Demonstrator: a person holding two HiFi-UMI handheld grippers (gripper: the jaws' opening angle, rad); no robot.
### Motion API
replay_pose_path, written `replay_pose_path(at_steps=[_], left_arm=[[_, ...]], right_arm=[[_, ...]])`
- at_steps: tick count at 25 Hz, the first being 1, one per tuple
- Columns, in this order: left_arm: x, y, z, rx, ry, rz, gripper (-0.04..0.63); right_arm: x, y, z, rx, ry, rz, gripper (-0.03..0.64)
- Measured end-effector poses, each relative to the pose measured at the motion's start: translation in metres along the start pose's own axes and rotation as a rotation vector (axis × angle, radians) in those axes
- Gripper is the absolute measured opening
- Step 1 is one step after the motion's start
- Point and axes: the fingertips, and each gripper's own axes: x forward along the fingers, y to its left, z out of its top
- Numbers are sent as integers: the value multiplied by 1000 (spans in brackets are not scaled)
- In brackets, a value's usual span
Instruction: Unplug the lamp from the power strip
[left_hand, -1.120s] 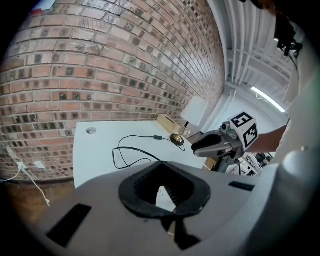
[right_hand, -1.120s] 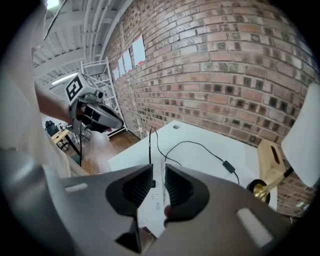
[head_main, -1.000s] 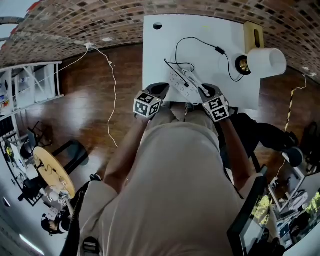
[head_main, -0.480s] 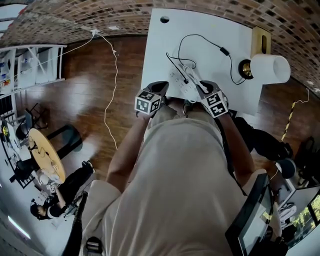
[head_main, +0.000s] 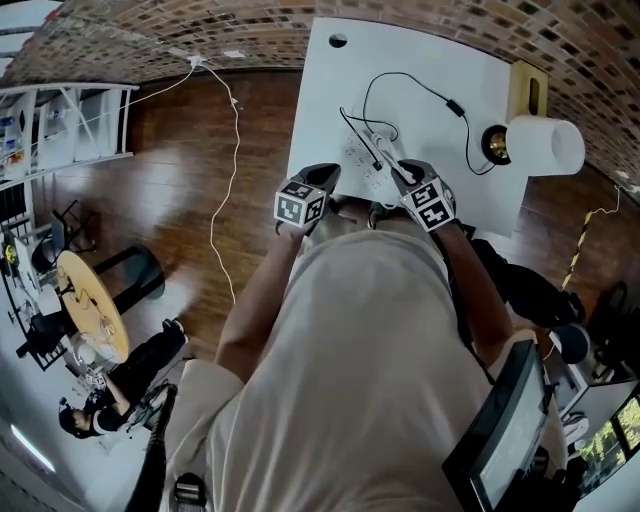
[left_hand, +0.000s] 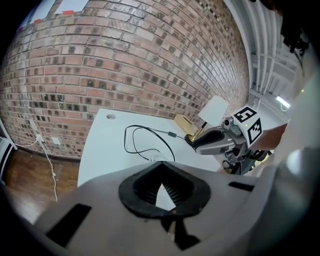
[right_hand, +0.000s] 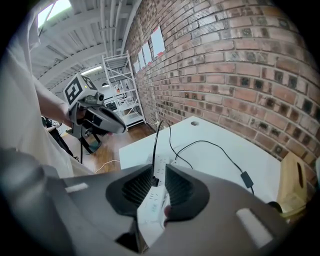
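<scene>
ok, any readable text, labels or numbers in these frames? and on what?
None legible.
White power strip: faint grey marks, too blurred to read.
Black-and-white square-marker cubes: patterns only, no characters.
White paper sheets on the brick wall: too small to read.

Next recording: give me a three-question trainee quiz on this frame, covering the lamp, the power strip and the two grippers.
1. True or false: the power strip lies on the floor.
2. What stands between the jaws of the right gripper?
A) a black plug seated in the power strip
B) a lamp shade
C) nothing at all
3. Which gripper is farther from the lamp?

Key
1. False: it lies on the white table.
2. A.
3. The left gripper.
</scene>
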Motion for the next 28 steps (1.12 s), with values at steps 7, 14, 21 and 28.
replay_pose_path(at_steps=[7,14,21,28], left_arm=[[13,12,-9,33,70,-36,5],[48,10,-19,156,161,-101,5],[90,13,-41,323,284,-131,5],[118,22,-55,491,323,-146,5]], right_arm=[[15,6,-4,12,33,-4,64],[39,14,-26,21,119,-12,65],[61,21,-35,-1,205,-26,64],[84,19,-41,-1,267,-36,64]])
